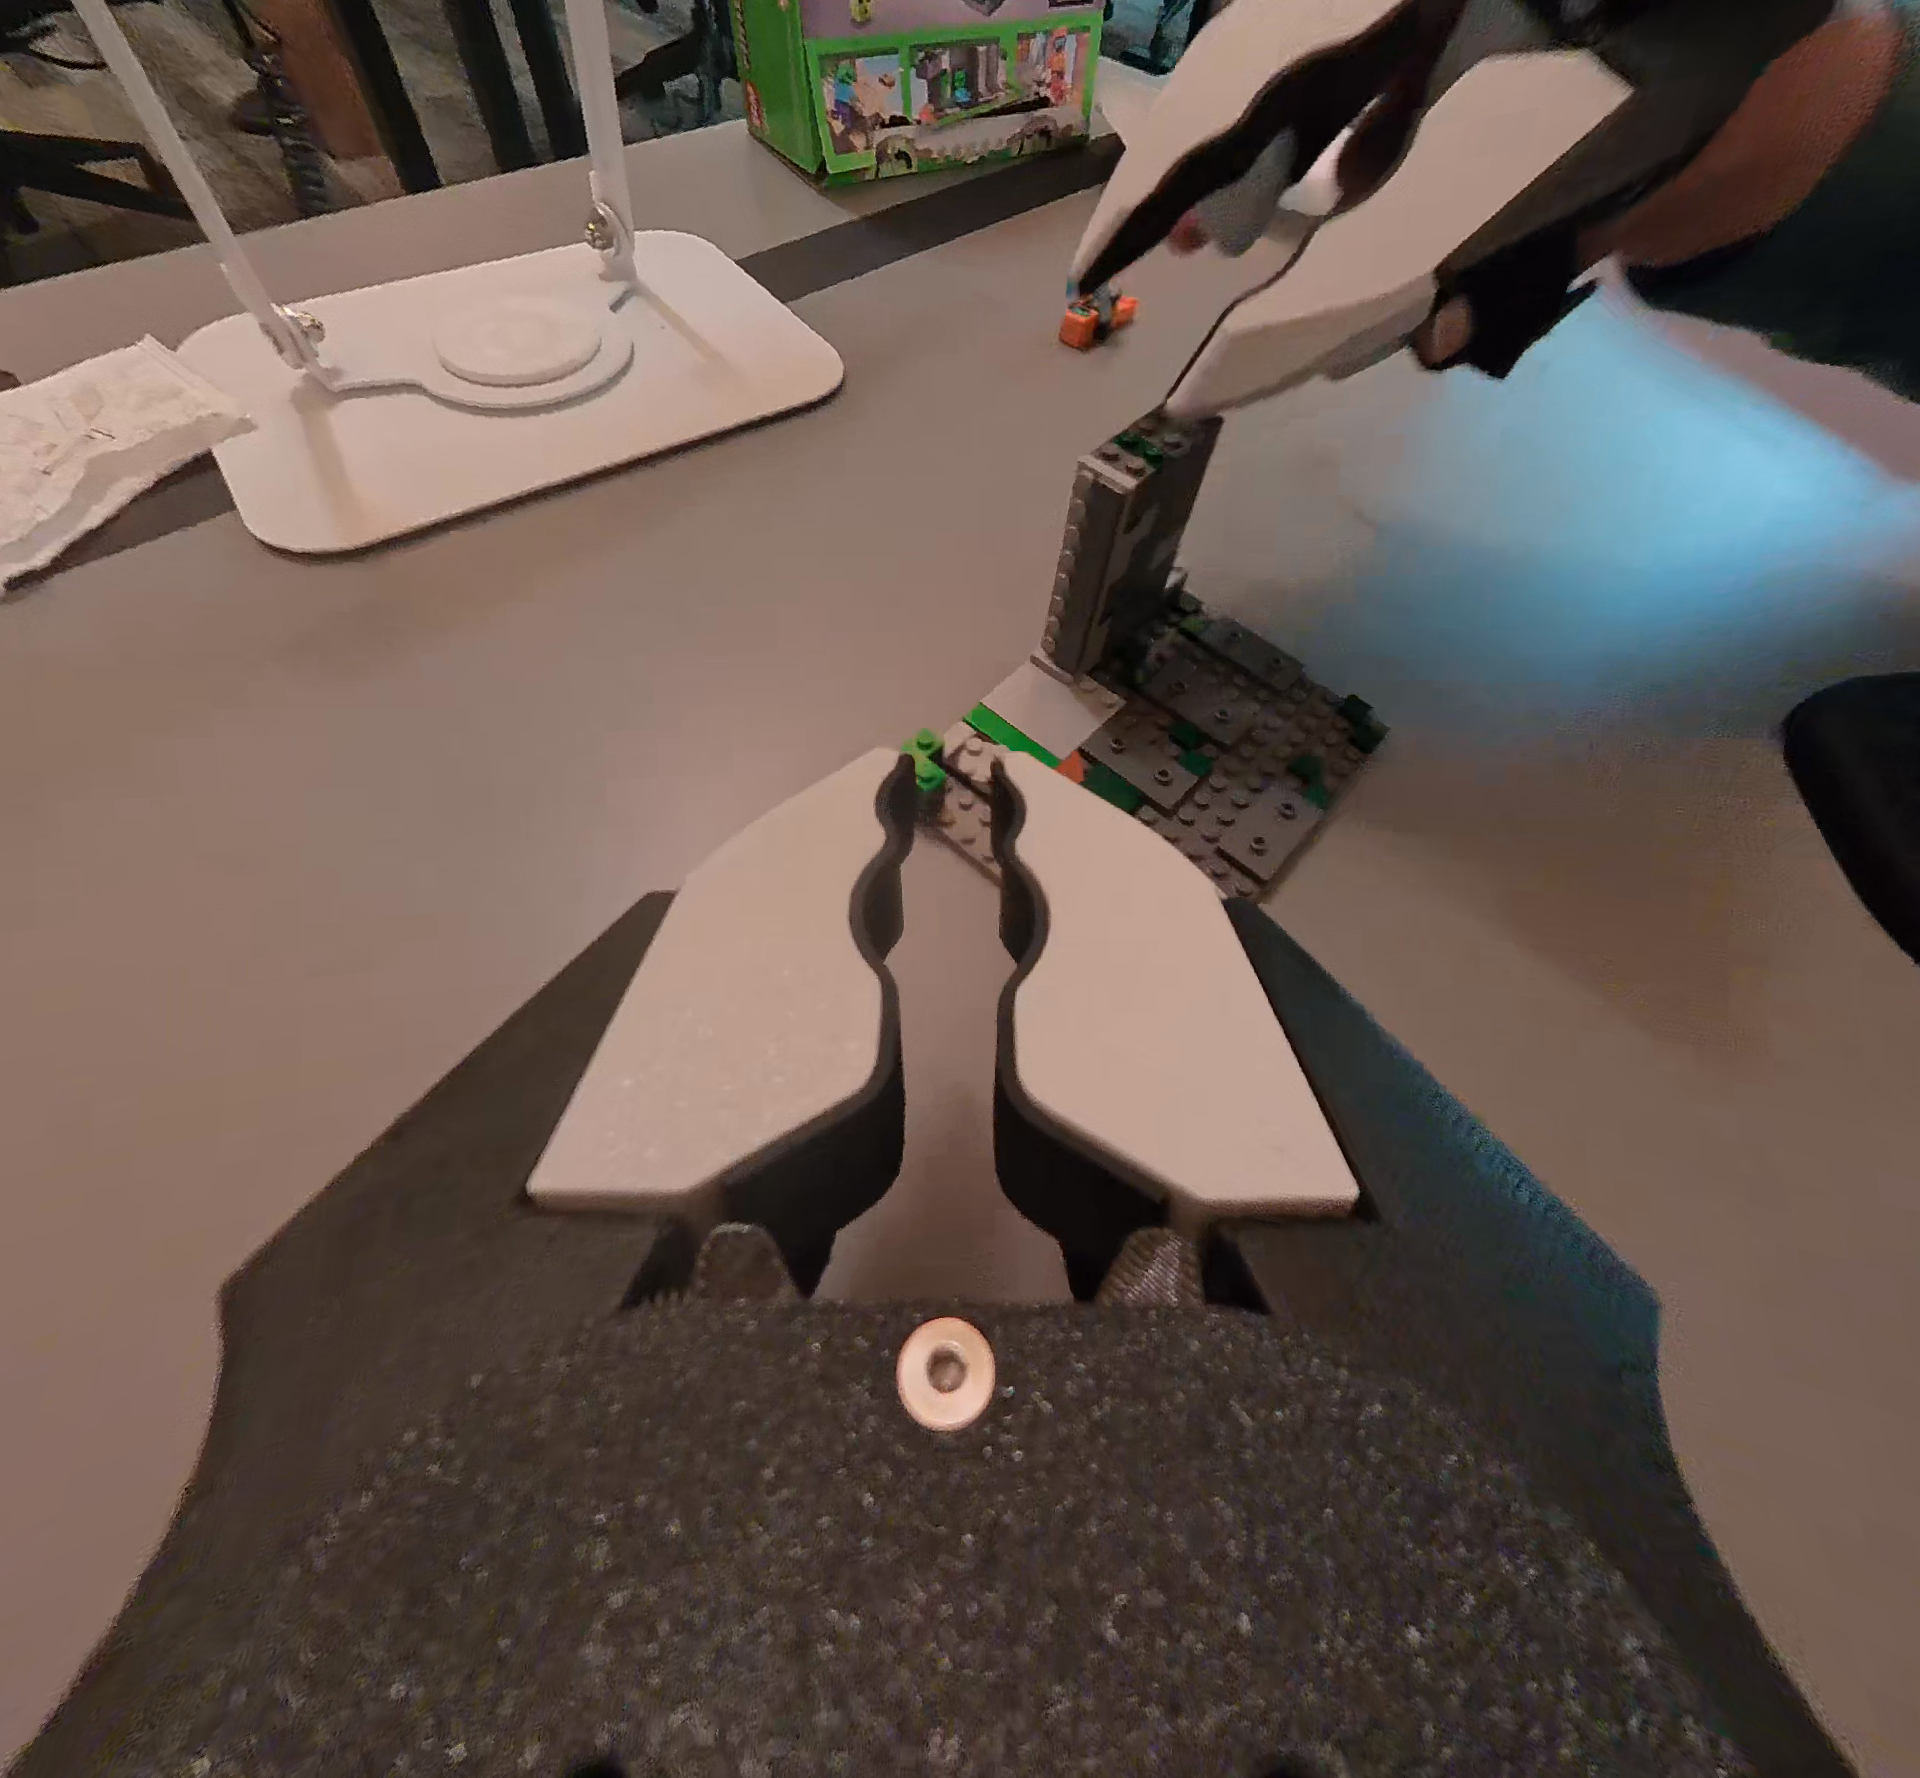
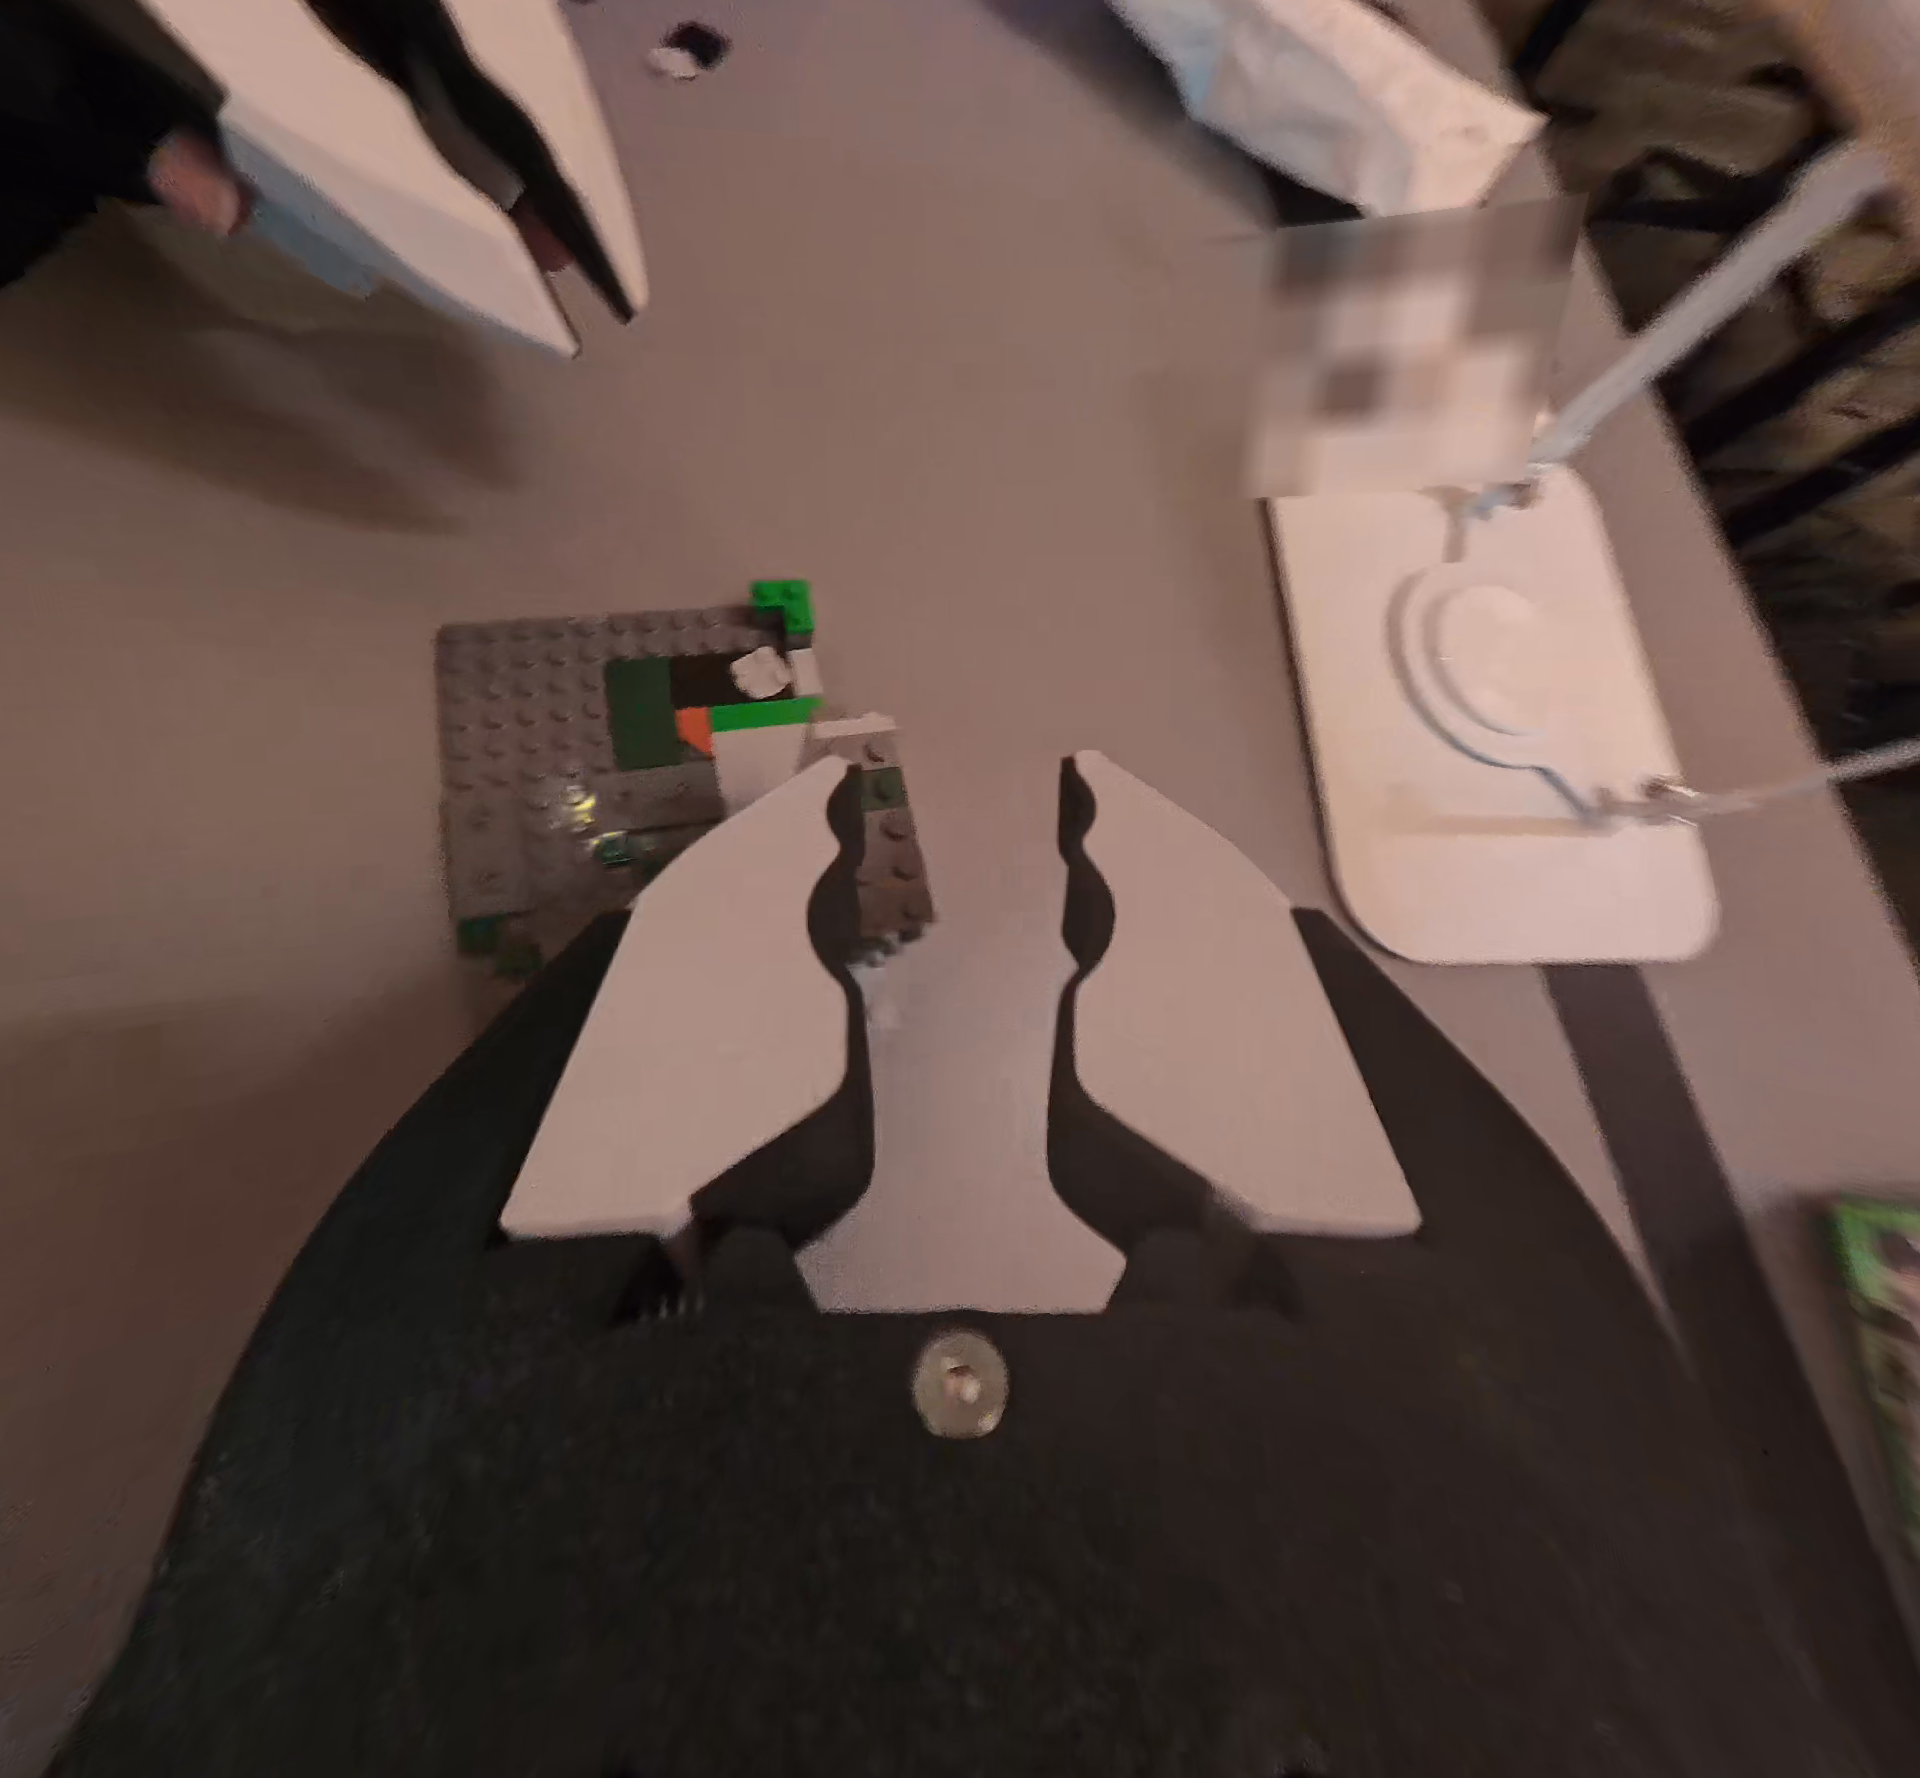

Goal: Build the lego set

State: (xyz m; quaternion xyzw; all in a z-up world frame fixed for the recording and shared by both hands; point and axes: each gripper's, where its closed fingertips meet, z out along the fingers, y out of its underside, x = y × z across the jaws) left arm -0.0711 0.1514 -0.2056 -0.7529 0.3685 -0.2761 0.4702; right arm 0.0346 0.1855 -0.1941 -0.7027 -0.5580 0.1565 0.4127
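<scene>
Apparently mid-build: lego base (image 1: 1216, 772) sat on the table (image 1: 623, 741), tower (image 1: 1127, 544) upright. Left gripper (image 1: 951, 778) slightly parted, empty, at the green brick (image 1: 923, 757). Right gripper (image 2: 956, 778) agape, empty, at the tower top. Next: fetch a brick.

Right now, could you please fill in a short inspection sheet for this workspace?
Surface: grey table, dark seam strip across it.
Job's things: grey baseplate build with upright grey wall; green brick at its corner; small orange piece apart.
Clutter: white lamp base, white paper bag, set box, loose bits.
Tongs: left tongs open at the build's corner; right tongs open, one tip over the wall.
Cables: nothing seen.
Surroundings: desk legs, floor.
</scene>
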